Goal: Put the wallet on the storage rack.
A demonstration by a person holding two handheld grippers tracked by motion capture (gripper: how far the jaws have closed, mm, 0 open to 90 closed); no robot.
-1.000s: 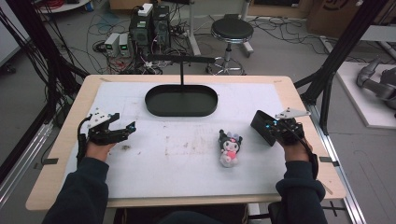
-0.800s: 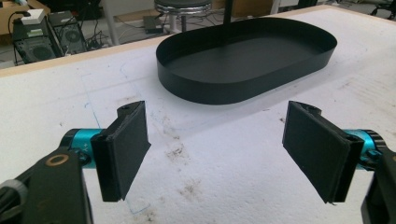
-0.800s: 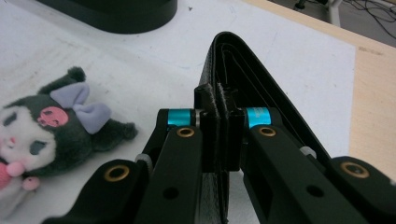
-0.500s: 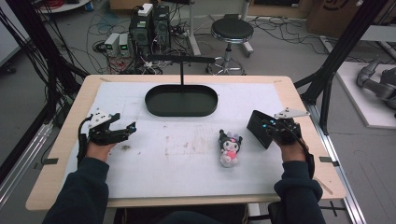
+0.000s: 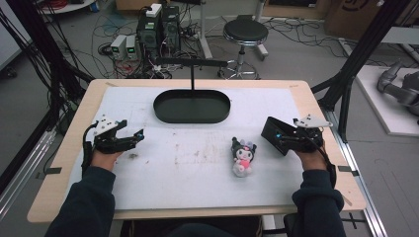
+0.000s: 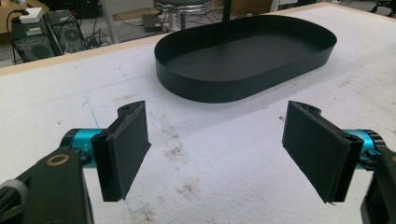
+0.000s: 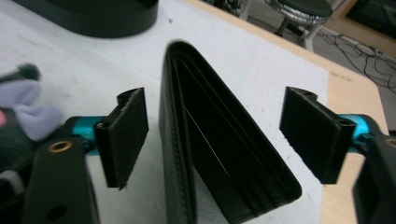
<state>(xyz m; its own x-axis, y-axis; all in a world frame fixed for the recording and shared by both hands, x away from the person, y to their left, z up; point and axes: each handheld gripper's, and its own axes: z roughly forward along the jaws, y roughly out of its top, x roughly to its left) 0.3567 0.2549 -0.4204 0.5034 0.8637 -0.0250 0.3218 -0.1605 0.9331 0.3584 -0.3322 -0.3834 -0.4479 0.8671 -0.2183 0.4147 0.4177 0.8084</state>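
No readable writing or brand on anything here, as far as I can make out, so straight to the hands.

My right gripper [image 5: 274,134] sits at the right side of the desk [image 5: 316,106], forearm coming up from the bottom edge, hand low and level, grey plate on top. Its fingers [image 7: 125,135] have just been opening and now stand wide apart. Between them is a black wallet [image 7: 219,154], folded, standing on its edge with the fold pointing away from me and the two flaps splayed a bit toward me. It sits closer to my left-hand pad than the other one; neither pad presses on it, so the wallet is released and resting on the white mat by itself.

Just off to the left of those fingers, near but not touching, there's a little plush doll [image 5: 242,154] with black ears, a pale face and a pink body, lying on the mat. In the right gripper view it's only a blurry purple-grey blob at the left edge.

My left gripper [image 5: 129,139] rests on the left side of the desk, hand low, pointing inward toward the middle. Its fingers [image 6: 122,149] are spread wide with just stained mat between them. Straight ahead of them, well apart, sits a black oval tray [image 6: 243,84] with a low wall.
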